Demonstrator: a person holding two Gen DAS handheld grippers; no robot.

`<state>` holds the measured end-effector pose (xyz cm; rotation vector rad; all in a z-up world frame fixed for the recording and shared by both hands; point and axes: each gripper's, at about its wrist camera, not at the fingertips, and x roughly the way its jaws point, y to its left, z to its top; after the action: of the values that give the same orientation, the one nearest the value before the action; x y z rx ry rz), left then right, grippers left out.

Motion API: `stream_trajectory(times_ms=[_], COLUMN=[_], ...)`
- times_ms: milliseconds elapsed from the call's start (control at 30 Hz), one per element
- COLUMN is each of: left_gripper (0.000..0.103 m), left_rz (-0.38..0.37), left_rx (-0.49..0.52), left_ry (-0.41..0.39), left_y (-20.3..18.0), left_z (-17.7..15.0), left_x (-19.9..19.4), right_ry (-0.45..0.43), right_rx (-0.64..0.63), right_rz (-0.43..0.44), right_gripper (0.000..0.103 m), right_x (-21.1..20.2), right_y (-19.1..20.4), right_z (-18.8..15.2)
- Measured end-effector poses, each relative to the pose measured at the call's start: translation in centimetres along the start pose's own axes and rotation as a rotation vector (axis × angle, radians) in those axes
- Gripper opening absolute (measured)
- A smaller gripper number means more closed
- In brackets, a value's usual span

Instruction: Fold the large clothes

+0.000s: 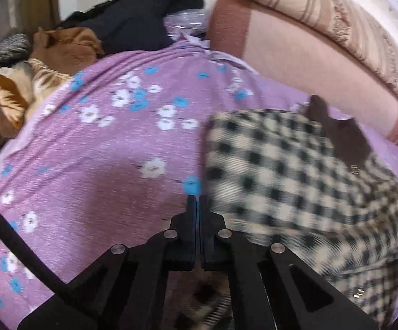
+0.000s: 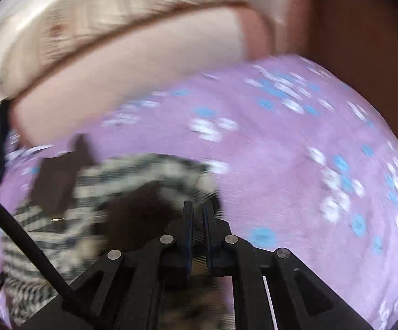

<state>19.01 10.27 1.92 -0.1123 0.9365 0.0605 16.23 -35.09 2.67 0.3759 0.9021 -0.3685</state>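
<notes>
A black-and-cream checked garment (image 1: 295, 170) with dark brown trim lies on a purple flowered bedsheet (image 1: 97, 165). In the left wrist view my left gripper (image 1: 198, 200) is shut at the garment's left edge, with checked cloth showing under the jaws. In the blurred right wrist view my right gripper (image 2: 198, 206) is shut on the checked garment (image 2: 102, 187), with cloth pinched between the fingers and bunched to the left over the sheet (image 2: 281, 165).
A pile of dark (image 1: 143, 13) and brown clothes (image 1: 66, 44) lies at the bed's far left. A pink bolster (image 1: 309, 55) and a striped pillow (image 1: 322, 2) run along the far right. A patterned blanket (image 1: 3, 101) sits at the left edge.
</notes>
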Motion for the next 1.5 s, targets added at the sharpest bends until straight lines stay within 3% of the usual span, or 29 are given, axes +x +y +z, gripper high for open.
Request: stream_trajectory(times_ms=[67, 133, 167, 233, 267, 300, 433, 633, 800, 1100, 1500], left_gripper=[0.002, 0.003, 0.01, 0.032, 0.05, 0.061, 0.067, 0.068, 0.068, 0.064, 0.064], left_rz=[0.014, 0.011, 0.007, -0.017, -0.021, -0.022, -0.068, -0.188, -0.307, -0.392, -0.426], left_rx=[-0.009, -0.032, -0.04, -0.047, -0.049, -0.052, -0.019, -0.062, -0.111, -0.01, -0.077], left_ry=[-0.001, -0.01, -0.016, -0.036, -0.05, -0.07, -0.058, 0.113, 0.209, 0.193, 0.153], left_y=[0.7, 1.5, 1.8, 2.3, 2.3, 2.6, 3.1, 5.5, 6.9, 5.8, 8.1], left_z=[0.1, 0.1, 0.1, -0.1, -0.2, -0.5, -2.3, -6.7, -10.9, -18.6, -25.4], left_x=[0.0, -0.5, -0.9, -2.3, -2.9, -3.8, -6.0, -6.7, -7.9, -13.8, -18.1], right_ry=[0.004, 0.004, 0.003, 0.02, 0.04, 0.067, 0.205, 0.304, 0.346, 0.443, 0.472], right_rx=[0.03, 0.075, 0.093, 0.108, 0.115, 0.121, 0.152, 0.18, 0.215, 0.341, 0.324], right_rz=[-0.054, -0.031, -0.019, 0.017, 0.048, 0.086, 0.271, 0.485, 0.584, 0.813, 0.873], right_gripper=[0.014, 0.03, 0.031, 0.037, 0.038, 0.039, 0.042, 0.042, 0.042, 0.042, 0.042], right_x=[-0.1, -0.9, -1.5, -2.4, -2.8, -3.1, -4.0, -5.7, -6.8, -9.8, -12.7], right_y=[-2.6, -4.8, -5.8, -7.6, -8.4, -8.9, -10.4, -10.9, -11.5, -14.2, -13.9], right_z=[-0.4, -1.0, -1.4, -2.4, -3.1, -3.9, -7.8, -12.8, -16.2, -23.8, -29.8])
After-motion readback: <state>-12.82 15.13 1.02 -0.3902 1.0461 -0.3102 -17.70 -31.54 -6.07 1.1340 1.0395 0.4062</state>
